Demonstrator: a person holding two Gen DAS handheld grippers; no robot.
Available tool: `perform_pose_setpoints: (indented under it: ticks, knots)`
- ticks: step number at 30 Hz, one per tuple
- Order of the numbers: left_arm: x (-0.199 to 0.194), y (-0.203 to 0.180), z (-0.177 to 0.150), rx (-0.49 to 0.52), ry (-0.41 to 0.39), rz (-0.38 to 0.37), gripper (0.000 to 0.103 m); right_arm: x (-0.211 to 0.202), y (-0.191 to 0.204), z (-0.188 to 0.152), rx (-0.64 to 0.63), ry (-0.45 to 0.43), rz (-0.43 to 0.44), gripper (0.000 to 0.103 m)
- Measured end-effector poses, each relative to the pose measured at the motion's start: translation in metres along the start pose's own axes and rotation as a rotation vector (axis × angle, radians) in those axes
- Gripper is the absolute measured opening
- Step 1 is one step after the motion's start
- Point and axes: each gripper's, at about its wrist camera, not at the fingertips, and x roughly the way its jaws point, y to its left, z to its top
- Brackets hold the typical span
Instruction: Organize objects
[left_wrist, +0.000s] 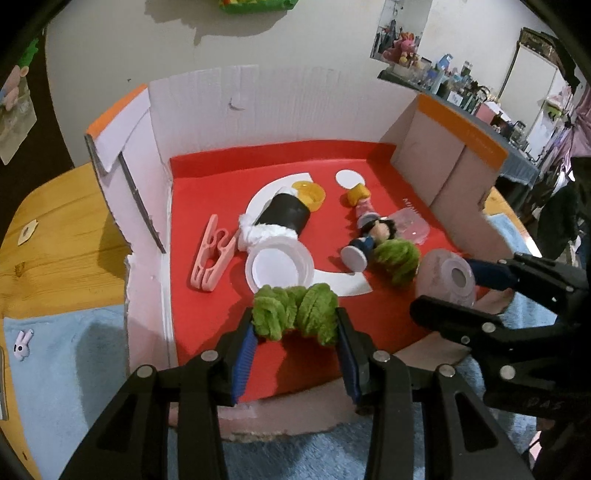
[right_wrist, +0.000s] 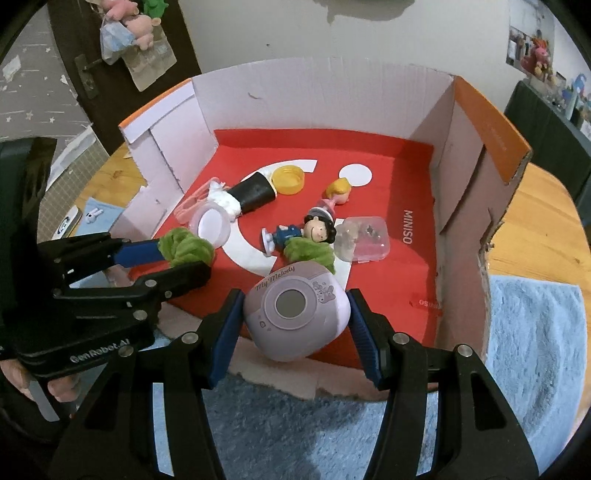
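over the red-floored cardboard box (right_wrist: 461, 206), your left gripper (left_wrist: 295, 336) clamps a fuzzy green scrunchie (left_wrist: 295, 310). your right gripper (right_wrist: 295, 325) squeezes a smooth, rounded lilac my melody case (right_wrist: 295, 314).

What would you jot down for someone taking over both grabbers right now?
Left gripper: jaws shut on a green fuzzy scrunchie over the box's near edge.
Right gripper: jaws shut on the lilac My Melody case.
Already in the cardboard box: doll figure, yellow cap, pink clip, another green scrunchie.
Left: set both held things down inside.
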Motion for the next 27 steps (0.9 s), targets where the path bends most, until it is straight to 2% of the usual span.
perform_pose_setpoints:
  ticks: [11,20,22,27]
  knots:
    - [0.007,0.002,0.005,-0.002,-0.011,0.008,0.044,0.016,-0.006,0.004,-0.003,0.017,-0.037,0.054]
    - [0.006,0.001,0.006,-0.001,-0.016,0.018,0.046,0.013,-0.011,0.003,0.004,0.009,-0.049,0.055]
    - [0.004,0.001,0.005,-0.002,-0.018,0.022,0.048,0.012,-0.012,0.003,0.005,0.006,-0.048,0.060]
    - [-0.003,-0.002,0.005,0.001,-0.045,0.029,0.055,0.005,-0.012,0.002,0.000,-0.010,-0.050,0.062]
